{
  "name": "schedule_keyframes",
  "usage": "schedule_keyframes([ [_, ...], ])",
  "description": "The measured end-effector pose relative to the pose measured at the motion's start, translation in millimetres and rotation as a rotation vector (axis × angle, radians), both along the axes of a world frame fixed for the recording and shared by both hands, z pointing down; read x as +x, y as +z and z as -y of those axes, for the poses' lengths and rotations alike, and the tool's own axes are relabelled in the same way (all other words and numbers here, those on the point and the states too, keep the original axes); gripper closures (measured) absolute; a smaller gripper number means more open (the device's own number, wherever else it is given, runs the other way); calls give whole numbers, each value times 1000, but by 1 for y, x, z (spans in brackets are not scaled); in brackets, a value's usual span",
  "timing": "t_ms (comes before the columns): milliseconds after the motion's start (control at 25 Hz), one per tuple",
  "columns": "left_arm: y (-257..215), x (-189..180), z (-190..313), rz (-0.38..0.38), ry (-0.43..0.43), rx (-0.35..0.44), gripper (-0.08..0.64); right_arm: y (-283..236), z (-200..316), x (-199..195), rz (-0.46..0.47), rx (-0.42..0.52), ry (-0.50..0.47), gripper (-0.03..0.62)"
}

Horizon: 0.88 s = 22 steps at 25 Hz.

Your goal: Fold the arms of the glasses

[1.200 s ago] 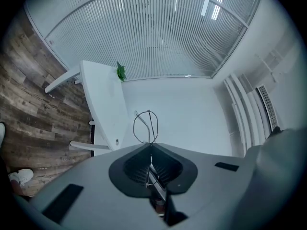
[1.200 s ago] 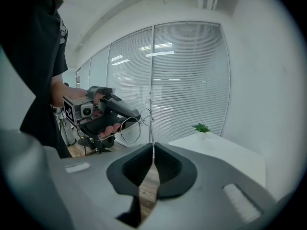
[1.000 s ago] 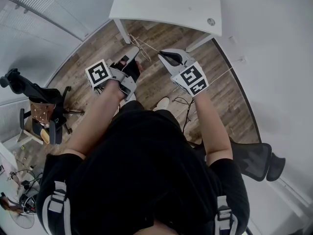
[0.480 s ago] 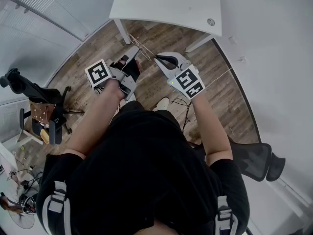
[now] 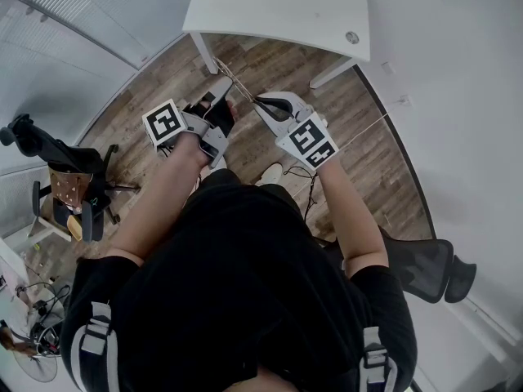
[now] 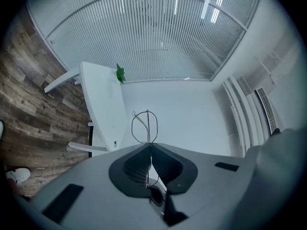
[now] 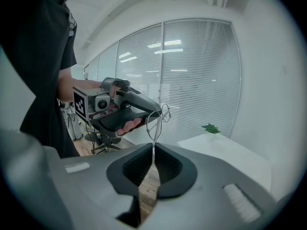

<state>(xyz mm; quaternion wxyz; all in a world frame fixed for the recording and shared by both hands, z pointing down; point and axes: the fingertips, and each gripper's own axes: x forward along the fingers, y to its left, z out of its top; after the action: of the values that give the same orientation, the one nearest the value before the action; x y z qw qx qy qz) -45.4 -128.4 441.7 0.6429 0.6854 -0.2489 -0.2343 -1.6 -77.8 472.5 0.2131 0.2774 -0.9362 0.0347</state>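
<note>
Thin wire-frame glasses (image 5: 235, 82) hang in the air between both grippers, over the wooden floor. My left gripper (image 5: 224, 86) is shut on them; in the left gripper view a wire lens rim (image 6: 148, 124) sticks out past its closed tips (image 6: 149, 144). My right gripper (image 5: 258, 101) is shut on a thin wire arm of the glasses (image 7: 154, 131), which runs from its closed tips (image 7: 153, 145) up to the rim. In the right gripper view the left gripper (image 7: 120, 114) sits just behind the glasses, close by.
A white desk (image 5: 278, 11) stands ahead, with a small green plant (image 6: 120, 73) on it. Office chairs stand at the left (image 5: 73, 186) and right (image 5: 425, 264). Cables (image 5: 306, 170) and a white shoe (image 5: 272, 172) are on the floor below.
My right gripper has moved left toward the left gripper, still shut on the wire arm. The left gripper has stayed in place.
</note>
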Motion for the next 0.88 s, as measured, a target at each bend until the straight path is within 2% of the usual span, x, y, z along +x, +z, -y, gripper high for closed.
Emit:
schedule_keyframes([
  [200,1,0,1,-2,-5,-3,548,2,0,-1,4,1,-7,565],
  [360,2,-2,1,9,-9,-3,548,-4,4,6,34,6,30,523],
  [560,4,-4,1,14,-19,-2,548,-15,8,25,80,25,73,515],
  [760,6,-3,3,28,-12,15,548,-48,14,43,208,101,151,523],
  [880,7,-2,1,32,-5,16,548,-72,12,53,283,169,206,566],
])
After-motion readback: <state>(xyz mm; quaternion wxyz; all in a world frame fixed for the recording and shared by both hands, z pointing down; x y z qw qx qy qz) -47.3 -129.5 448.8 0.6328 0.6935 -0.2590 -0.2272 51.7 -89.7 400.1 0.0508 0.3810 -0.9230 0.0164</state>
